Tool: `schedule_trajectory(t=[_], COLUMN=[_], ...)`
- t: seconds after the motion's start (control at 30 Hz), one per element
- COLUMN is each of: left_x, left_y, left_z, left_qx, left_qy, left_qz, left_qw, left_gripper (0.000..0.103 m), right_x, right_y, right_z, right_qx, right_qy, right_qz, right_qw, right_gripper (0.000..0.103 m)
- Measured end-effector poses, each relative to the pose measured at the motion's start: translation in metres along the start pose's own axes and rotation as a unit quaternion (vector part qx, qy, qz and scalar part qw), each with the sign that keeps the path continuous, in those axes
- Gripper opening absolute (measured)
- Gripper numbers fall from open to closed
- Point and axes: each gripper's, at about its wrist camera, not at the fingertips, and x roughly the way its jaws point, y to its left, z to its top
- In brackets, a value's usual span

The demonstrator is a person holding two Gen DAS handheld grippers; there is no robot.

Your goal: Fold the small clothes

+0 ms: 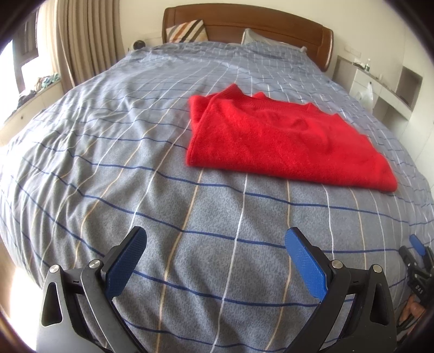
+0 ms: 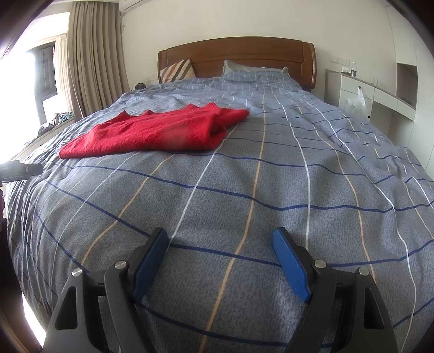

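1. The bright red, fuzzy knitted sweater point(image 1: 284, 141) lies on the bed with the grey-blue checked duvet point(image 1: 135, 163), around the middle of the cover, well short of the brown wooden headboard point(image 1: 244, 24) and well apart from both my tools.
2. It already looks folded: a compact, roughly rectangular bundle with doubled layers showing at one end, and a sleeve or flap tucked along the headboard side of it. I judge the main folds done.
3. My left tool point(image 1: 215, 260) hangs over bare duvet on the foot-of-bed side of the sweater, its blue-padded jaws spread wide and gripping nothing.
4. My right tool point(image 2: 221, 260) is likewise over bare duvet, further from the sweater, jaws standing wide apart and empty.
5. What may remain, as I judge it: the edges are a little uneven, so one more halving or a tidy-up could follow. I see no other garment on the bed near the sweater, so this piece seems nearly or fully finished.
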Motion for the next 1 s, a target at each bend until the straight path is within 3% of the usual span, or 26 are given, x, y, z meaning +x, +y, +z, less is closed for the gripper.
schedule_trajectory(t=[0.37, 0.63, 0.73, 0.9, 1.0], left_x=[0.008, 0.012, 0.016, 0.025, 0.022], left_y=[0.005, 0.011, 0.016, 0.029, 0.034], left_z=[0.007, 0.01, 0.009, -0.005, -0.012], left_qx=[0.002, 0.008, 0.002, -0.031, -0.035], left_qy=[0.014, 0.011, 0.007, -0.004, -0.018], left_qz=[0.043, 0.052, 0.047, 0.022, 0.013], left_qw=[0.999, 0.9986, 0.9989, 0.9993, 0.9991], left_gripper=[0.102, 0.102, 0.102, 0.102, 0.102], right_x=[0.001, 0.005, 0.008, 0.021, 0.054], right_y=[0.001, -0.003, -0.008, -0.035, -0.053], right_z=[-0.001, 0.018, 0.034, 0.099, 0.134], right_qx=[0.0, -0.007, 0.003, 0.082, 0.144], right_qy=[0.003, 0.06, 0.092, 0.069, 0.079], right_qz=[-0.001, 0.006, 0.03, 0.095, 0.128], right_qw=[1.0, 0.998, 0.995, 0.99, 0.978], right_gripper=[0.08, 0.083, 0.083, 0.083, 0.083])
